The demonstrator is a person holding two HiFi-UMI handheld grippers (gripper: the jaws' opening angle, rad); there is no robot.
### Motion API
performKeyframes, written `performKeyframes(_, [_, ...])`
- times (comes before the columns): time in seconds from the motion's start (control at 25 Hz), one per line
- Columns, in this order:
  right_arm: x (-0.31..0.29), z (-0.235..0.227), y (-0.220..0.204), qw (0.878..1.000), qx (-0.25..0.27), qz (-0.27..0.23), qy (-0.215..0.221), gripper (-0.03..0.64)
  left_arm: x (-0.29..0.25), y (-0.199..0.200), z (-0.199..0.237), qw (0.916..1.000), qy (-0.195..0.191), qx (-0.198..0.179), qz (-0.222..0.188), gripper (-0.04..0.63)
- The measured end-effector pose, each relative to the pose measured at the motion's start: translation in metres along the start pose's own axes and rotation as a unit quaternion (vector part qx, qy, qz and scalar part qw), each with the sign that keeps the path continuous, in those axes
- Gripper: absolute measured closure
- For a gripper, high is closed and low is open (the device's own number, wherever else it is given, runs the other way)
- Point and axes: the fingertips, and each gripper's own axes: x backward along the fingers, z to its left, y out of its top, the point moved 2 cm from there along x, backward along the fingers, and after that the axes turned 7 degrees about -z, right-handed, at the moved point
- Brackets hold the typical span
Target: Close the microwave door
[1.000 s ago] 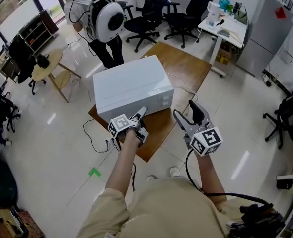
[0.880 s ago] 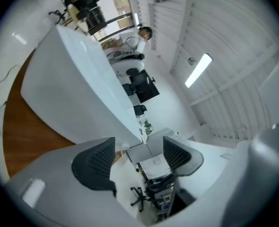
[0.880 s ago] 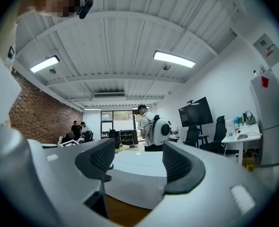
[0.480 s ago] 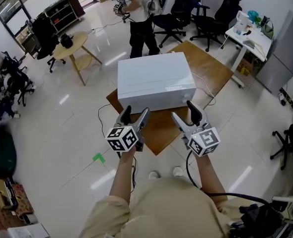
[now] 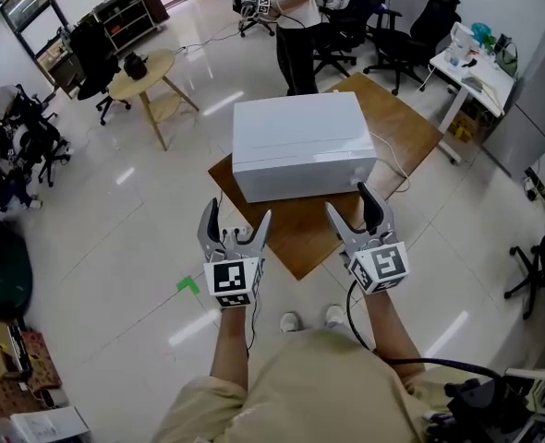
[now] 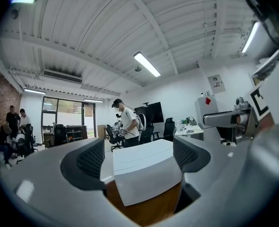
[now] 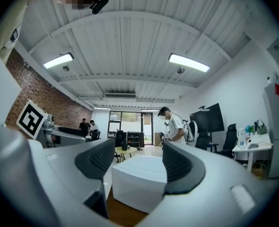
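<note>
A white microwave (image 5: 300, 146) stands on a wooden table (image 5: 296, 238), its front face flat and its door shut against the body. Both grippers hover at the table's near edge, short of the microwave and touching nothing. My left gripper (image 5: 238, 215) is upright and open; its jaws have just been opening and nothing is between them. My right gripper (image 5: 349, 203) is open and empty too. The left gripper view frames the microwave (image 6: 144, 171) between the spread jaws of the left gripper (image 6: 139, 157). The right gripper view shows the microwave (image 7: 139, 183) beyond the right gripper (image 7: 138, 162).
A person (image 5: 296, 7) stands just behind the table. A round wooden side table (image 5: 143, 67) is at far left, office chairs (image 5: 402, 26) and a white desk (image 5: 466, 53) at far right. A cable (image 5: 397, 164) runs off the table's right side. Green tape (image 5: 189, 284) marks the floor.
My left gripper came away from the microwave's front left corner, rose, rolled upright and opened. My right gripper stayed open and shifted slightly. The person behind the table walked to the right.
</note>
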Motion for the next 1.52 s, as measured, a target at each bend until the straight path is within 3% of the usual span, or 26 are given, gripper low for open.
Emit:
performKeyframes(0.36, [0.023,0.021,0.018,0.997,0.01,-0.025,-0.075,0.313,0.038,0.0,0.019,0.9999,0.001,0.013,-0.004,0.161])
performKeyframes(0.64, [0.05,0.058,0.012,0.994,0.047,-0.001,-0.099,0.313,0.065,-0.022,0.017,0.9995,-0.025,0.02,-0.002,0.161])
performKeyframes(0.84, [0.068,0.079,0.014,0.995,0.049,0.009,-0.082,0.31,0.088,-0.017,0.006,0.9995,-0.018,0.023,-0.011,0.161])
performKeyframes(1.12, [0.166,0.102,0.069,0.995,0.089,-0.029,-0.041,0.311,0.166,0.016,-0.077,0.9999,0.003,0.007,-0.009,0.163])
performKeyframes(1.28, [0.254,0.071,0.052,0.997,0.05,-0.022,-0.055,0.311,0.198,0.002,-0.15,0.9996,0.025,0.016,0.0,0.164])
performKeyframes(1.4, [0.326,0.024,0.018,0.995,0.004,0.027,-0.092,0.311,0.223,-0.014,-0.214,0.9992,0.015,0.027,0.024,0.164])
performKeyframes(1.52, [0.364,0.007,0.024,0.994,-0.021,0.033,-0.102,0.31,0.252,-0.012,-0.249,0.9989,0.01,0.017,0.042,0.169])
